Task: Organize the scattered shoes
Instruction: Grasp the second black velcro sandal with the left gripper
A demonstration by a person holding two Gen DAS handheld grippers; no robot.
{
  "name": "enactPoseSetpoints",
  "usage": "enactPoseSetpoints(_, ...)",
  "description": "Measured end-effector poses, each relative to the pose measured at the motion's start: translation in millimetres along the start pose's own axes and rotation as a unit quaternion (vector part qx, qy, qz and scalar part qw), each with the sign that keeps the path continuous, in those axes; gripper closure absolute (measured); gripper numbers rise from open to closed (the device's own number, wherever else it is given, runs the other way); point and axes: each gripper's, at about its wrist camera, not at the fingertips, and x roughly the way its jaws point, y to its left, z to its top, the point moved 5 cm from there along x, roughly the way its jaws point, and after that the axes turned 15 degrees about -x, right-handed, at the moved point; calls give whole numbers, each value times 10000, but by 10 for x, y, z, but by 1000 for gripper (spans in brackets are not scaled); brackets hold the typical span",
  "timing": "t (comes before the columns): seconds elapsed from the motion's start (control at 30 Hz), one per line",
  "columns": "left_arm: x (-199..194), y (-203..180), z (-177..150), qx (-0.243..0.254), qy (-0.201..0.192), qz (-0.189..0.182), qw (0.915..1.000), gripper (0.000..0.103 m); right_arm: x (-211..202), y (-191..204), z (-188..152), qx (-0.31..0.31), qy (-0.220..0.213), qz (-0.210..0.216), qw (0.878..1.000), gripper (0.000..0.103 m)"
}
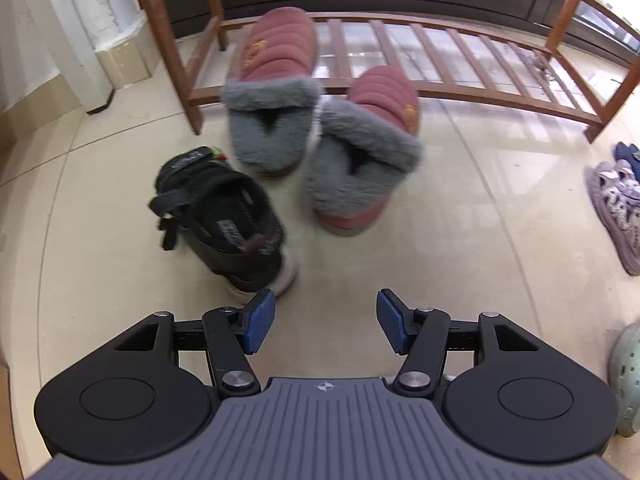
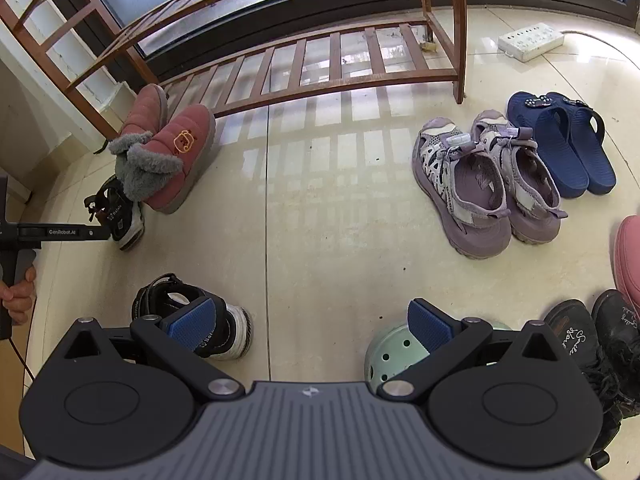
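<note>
**Left gripper poised over the black sandal, shoes still on the floor before the rack**

Taking the wooden shoe rack (image 1: 400, 60) as the landmark and going left to right: one black sandal (image 1: 224, 216) lies on the floor just off the rack's left leg, and the left gripper (image 1: 326, 320) hangs just short of its heel, fingers (image 1: 260, 322) spread apart with nothing between them. The pair of maroon fur-lined slippers (image 1: 320, 120) stands just right of that sandal, toes at the rack's lowest slats. For a clean pick, the heel wall is judged best straddled, clear of the loose strap. Further right, the right gripper (image 2: 312, 328) is held wide and empty above the floor; the second black sandal (image 2: 200, 320) lies behind its left finger, well in front of the rack.
</note>
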Motion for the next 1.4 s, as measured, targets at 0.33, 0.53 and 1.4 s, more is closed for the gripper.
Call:
enactPoseSetpoints(0.33, 291, 184, 264, 340, -241, 293, 9987, 44, 27, 61, 7, -60, 41, 9, 10000, 0)
enactPoseSetpoints(0.53, 512, 145, 381, 472, -189, 352, 9981, 51, 19, 24, -5, 21, 59, -27, 10000, 0)
enactPoseSetpoints(1.4, 458, -707, -235, -743, 779, -1074, 9884, 88, -22, -72, -33, 147, 29, -40, 9999, 0)
